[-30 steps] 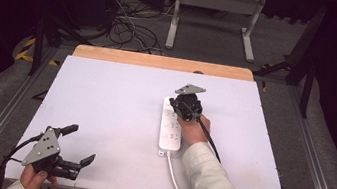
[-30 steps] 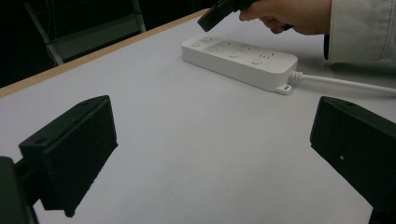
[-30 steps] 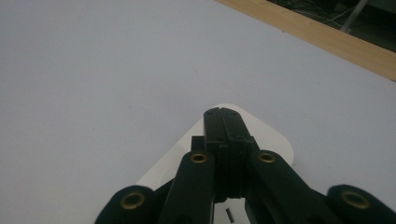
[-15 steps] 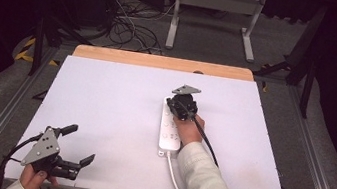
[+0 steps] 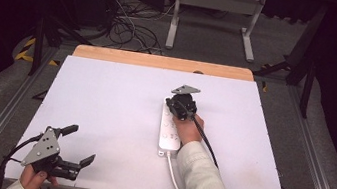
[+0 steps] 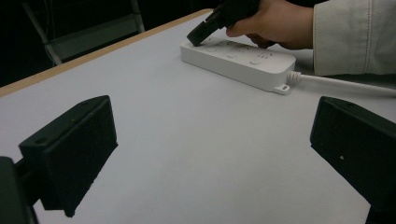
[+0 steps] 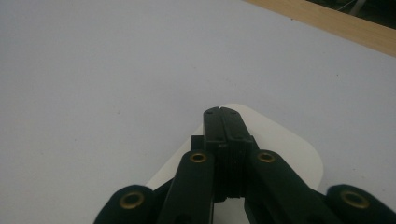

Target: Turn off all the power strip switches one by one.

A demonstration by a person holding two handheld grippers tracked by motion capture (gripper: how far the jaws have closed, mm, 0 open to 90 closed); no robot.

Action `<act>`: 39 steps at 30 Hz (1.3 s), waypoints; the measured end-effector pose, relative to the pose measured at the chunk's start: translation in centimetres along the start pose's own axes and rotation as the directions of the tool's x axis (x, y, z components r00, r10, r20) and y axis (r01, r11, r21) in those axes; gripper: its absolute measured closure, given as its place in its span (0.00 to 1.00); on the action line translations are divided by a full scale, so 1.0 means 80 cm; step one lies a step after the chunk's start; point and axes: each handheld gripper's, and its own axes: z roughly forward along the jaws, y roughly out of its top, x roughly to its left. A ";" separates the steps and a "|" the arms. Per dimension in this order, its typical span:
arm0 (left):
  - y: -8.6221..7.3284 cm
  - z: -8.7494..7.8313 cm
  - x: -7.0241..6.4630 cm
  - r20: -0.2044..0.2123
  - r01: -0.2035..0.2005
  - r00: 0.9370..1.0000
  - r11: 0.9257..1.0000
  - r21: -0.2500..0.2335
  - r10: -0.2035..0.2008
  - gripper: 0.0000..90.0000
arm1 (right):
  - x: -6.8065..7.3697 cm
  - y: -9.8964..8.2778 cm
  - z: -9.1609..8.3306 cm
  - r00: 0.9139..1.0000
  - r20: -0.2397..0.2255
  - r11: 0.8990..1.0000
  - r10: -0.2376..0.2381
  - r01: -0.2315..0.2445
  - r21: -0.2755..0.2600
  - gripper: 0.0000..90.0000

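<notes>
A white power strip (image 5: 169, 136) lies lengthwise right of the table's centre, and its white cable (image 5: 177, 177) runs off toward the front edge. My right gripper (image 5: 171, 106) is shut, with nothing between its jaws, and its tips rest on the strip's far end (image 7: 299, 144). The left gripper view shows those tips on the power strip (image 6: 243, 60) from the side, with the hand behind them. My left gripper (image 5: 79, 145) is held open at the front left corner, low over the bare table, with nothing in it.
The white tabletop (image 5: 104, 105) has a wooden strip (image 5: 161, 62) along its far edge. Metal rails (image 5: 7, 111) flank both sides. Loose cables (image 5: 131, 28) and a white stand (image 5: 213, 15) are on the floor beyond the table.
My right gripper has shifted slightly left and nearer over the strip's far end. The left gripper has stayed put and open.
</notes>
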 end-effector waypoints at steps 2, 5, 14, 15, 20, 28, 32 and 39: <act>0.000 0.000 0.000 -0.001 -0.005 1.000 1.000 0.001 0.005 0.01 | 0.001 0.000 0.000 1.000 0.007 1.000 0.000 0.000 -0.001 1.00; 0.000 0.000 0.000 -0.002 -0.008 1.000 1.000 -0.002 0.008 0.01 | 0.002 0.000 0.000 1.000 0.012 1.000 -0.005 0.005 0.001 1.00; 0.000 0.000 -0.001 0.000 -0.001 1.000 1.000 -0.001 0.001 0.01 | 0.003 0.002 0.000 1.000 0.017 1.000 0.001 -0.001 0.009 1.00; 0.000 0.000 -0.001 0.000 0.000 1.000 1.000 0.000 0.000 0.01 | 0.003 0.002 0.001 1.000 0.018 1.000 0.000 0.000 0.009 1.00; 0.000 0.000 0.000 -0.001 -0.004 1.000 1.000 0.000 0.004 0.01 | 0.005 0.002 0.001 1.000 0.028 1.000 -0.005 0.004 0.013 1.00; 0.000 0.000 -0.001 -0.001 -0.008 1.000 1.000 0.000 0.008 0.01 | 0.007 0.002 0.000 0.999 0.034 1.000 -0.001 0.000 0.023 1.00; 0.000 0.000 -0.001 0.000 -0.003 1.000 1.000 0.001 0.003 0.01 | 0.008 0.003 0.000 0.999 0.042 1.000 -0.006 0.005 0.026 1.00; 0.000 -0.001 -0.001 -0.001 -0.007 1.000 1.000 0.002 0.007 0.01 | 0.009 0.004 0.001 0.998 0.063 0.999 -0.008 0.006 0.036 1.00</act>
